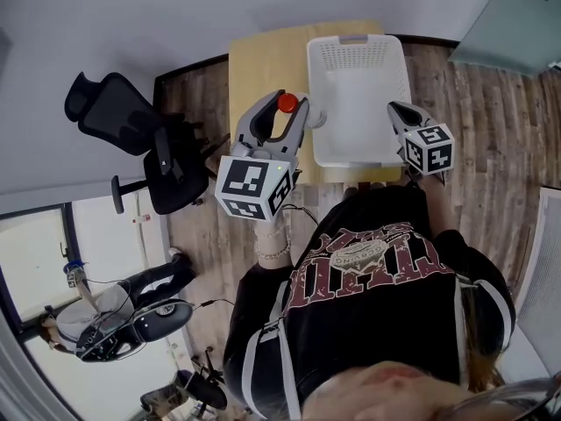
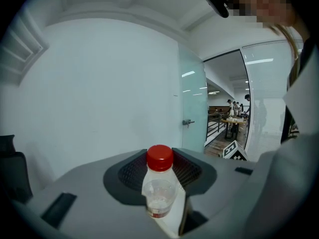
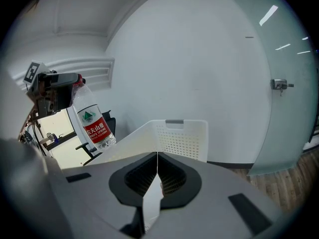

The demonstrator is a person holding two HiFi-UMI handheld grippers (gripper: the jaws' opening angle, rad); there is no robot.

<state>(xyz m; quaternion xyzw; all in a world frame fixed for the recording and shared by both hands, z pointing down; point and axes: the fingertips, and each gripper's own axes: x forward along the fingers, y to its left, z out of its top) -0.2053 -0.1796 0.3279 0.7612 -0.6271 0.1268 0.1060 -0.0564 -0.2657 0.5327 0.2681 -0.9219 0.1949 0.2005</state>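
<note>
L tongs (image 1: pixel 282 105) were clamped on a red-capped water bottle (image 2: pixel 159 190) nr its neck, prob. so the body hung free above the table (image 1: pixel 263 60) beside the white basket (image 1: pixel 355 44), while R tongs (image 1: pixel 399 112) stayed-free, pinched shut & empty, at the basket's front right corner.

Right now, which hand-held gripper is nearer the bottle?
Left. The left hand-held gripper is shut on the bottle; the right hand-held gripper is apart from it, across the basket, jaws together.

Clear plastic bottle (image 2: pixel 159 193), red cap, red label; clamped near neck btwn left fingers (image 2: pixel 127 176), body tilted, hanging beneath them.
</note>
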